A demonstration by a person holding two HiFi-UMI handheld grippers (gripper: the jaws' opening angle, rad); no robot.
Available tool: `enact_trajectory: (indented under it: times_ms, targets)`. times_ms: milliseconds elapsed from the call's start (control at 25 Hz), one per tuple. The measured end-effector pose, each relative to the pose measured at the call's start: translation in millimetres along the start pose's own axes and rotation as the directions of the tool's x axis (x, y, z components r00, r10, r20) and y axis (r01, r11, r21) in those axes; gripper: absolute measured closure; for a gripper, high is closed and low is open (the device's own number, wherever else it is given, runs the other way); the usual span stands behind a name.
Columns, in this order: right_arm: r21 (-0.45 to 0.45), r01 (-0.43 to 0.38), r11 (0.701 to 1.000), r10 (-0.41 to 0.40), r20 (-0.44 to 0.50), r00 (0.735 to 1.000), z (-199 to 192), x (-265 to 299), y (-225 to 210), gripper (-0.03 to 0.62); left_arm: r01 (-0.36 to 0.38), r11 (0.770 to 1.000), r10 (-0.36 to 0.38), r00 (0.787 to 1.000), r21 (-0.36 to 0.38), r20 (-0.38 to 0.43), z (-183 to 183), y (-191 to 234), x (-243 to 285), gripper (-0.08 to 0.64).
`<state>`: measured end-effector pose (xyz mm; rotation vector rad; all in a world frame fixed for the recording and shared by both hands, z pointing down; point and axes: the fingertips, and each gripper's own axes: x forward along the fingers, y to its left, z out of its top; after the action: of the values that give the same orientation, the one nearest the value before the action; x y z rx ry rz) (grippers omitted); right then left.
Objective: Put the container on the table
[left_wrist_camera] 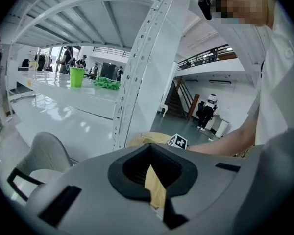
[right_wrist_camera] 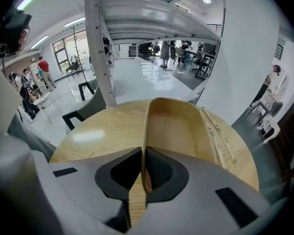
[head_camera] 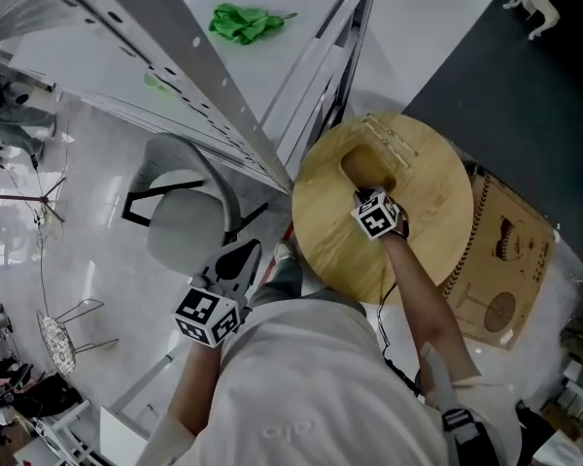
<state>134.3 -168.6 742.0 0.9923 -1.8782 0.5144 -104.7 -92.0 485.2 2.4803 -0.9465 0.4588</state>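
Chair: a grey moulded chair (head_camera: 180, 226) stands on the pale floor at my far left, under the slanting frame.
Left tool: my left gripper (left_wrist_camera: 153, 180) is raised in front of the body, apart from the wood, pointing toward the frame. Its jaws are drawn close, leaving only a narrow slit between the dark pads. A tan strip shows in that slit and I cannot tell what it is.
Frame: a white perforated metal post (left_wrist_camera: 147, 58) rises just beyond the left gripper, beside the long table.
Table: the white table top (head_camera: 262, 76) carries a crumpled green cloth (head_camera: 245, 22). In the left gripper view a green plastic cup (left_wrist_camera: 76, 76) stands upright just left of that cloth.
Container: the round, pale wooden container with an oval hollow in its middle (head_camera: 428, 192) is not on the table. It sits just right of the frame's foot, and my right arm reaches down to it. I cannot tell what it rests on.
Right tool: my right gripper (right_wrist_camera: 143, 165) pinches the thin upright wall of the hollow, one pad inside the hollow and one outside, the wood pressed between them.
Board: a flat brown board with a spiral-bound edge (head_camera: 510, 260) lies partly hidden behind the container's right rim.
Mat: a dark floor covering (head_camera: 525, 95) spreads away to the far right.
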Motion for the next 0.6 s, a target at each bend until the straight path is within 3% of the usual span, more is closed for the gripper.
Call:
enact_trajectory:
  times_ms: [480, 600]
  targets:
    - [-0.008, 0.031, 0.999, -0.031, -0.009, 0.999, 6, 14, -14, 0.546, -0.057, 0.998, 0.058, 0.998, -0.032, 0.016, -8, -3, -13, 0.546]
    - [0.004, 0.025, 1.0, -0.025, -0.003, 1.0, 10, 15, -14, 0.505, -0.074, 0.997, 0.075, 0.997, -0.039, 0.022, -10, -4, -19, 0.545]
